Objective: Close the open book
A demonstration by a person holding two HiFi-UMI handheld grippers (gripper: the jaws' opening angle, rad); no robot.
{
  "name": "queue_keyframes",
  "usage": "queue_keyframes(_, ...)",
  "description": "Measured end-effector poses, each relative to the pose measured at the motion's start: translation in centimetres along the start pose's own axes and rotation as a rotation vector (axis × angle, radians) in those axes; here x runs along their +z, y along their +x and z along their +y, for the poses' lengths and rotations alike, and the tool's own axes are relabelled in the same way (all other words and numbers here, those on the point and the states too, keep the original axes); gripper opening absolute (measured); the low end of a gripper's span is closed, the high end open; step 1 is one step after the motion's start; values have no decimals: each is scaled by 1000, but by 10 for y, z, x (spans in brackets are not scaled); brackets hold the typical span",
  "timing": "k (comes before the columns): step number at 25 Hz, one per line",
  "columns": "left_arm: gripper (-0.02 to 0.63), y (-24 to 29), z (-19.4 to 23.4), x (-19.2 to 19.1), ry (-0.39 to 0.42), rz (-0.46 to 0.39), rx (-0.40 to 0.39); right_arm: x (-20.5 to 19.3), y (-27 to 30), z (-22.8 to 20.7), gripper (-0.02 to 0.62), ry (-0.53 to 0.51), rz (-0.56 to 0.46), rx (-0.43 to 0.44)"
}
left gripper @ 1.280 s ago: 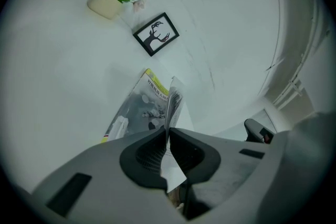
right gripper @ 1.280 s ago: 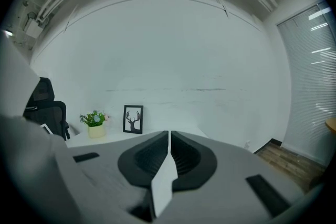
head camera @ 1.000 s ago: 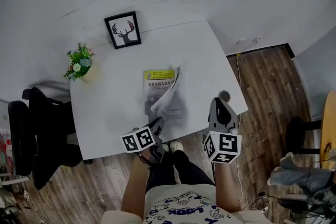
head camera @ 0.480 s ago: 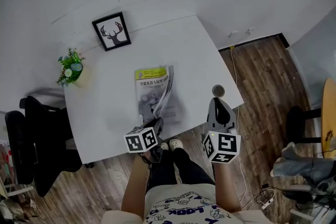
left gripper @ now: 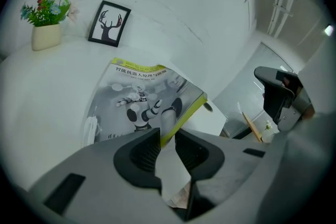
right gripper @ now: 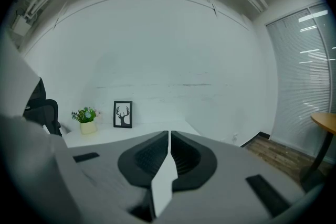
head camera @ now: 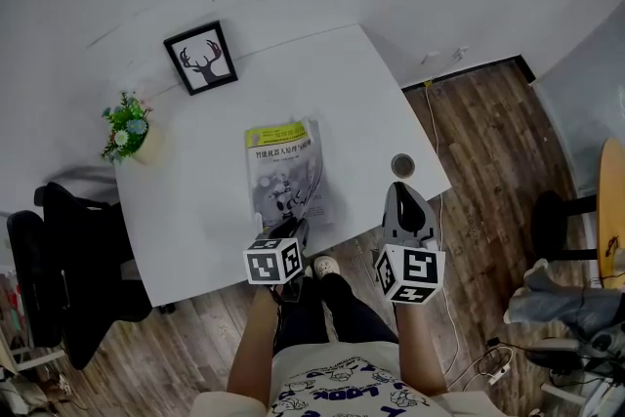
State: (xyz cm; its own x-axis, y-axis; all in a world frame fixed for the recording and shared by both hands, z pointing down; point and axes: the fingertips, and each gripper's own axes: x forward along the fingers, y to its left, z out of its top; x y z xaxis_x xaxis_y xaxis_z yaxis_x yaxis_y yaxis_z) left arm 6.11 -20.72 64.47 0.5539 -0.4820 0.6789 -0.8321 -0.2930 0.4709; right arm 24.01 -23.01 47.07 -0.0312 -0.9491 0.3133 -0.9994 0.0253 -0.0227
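Now the left gripper (left gripper: 167, 136) has its jaws a little apart, having just been opening. The yellow-edged near corner of the book (left gripper: 142, 99) reaches the gap between their tips, and neither pad presses on it. That gripper tilts downward over the near edge of the white table (head camera: 195, 200). The book lies there cover up, its right side looking slightly lifted. The right gripper (right gripper: 169, 136) has its jaws together on nothing and is held nearly level by the table's near right edge, apart from the book.
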Motion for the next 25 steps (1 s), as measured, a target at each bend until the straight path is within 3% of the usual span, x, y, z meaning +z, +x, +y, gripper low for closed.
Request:
queue_keyframes(13,132,11,-9,-10,185,63,74,-2,-2,-8,31,3,4,-9)
queue_keyframes(25,181,12,-20,-12,237,87,35,3,0,-3,31,-3,-5,9)
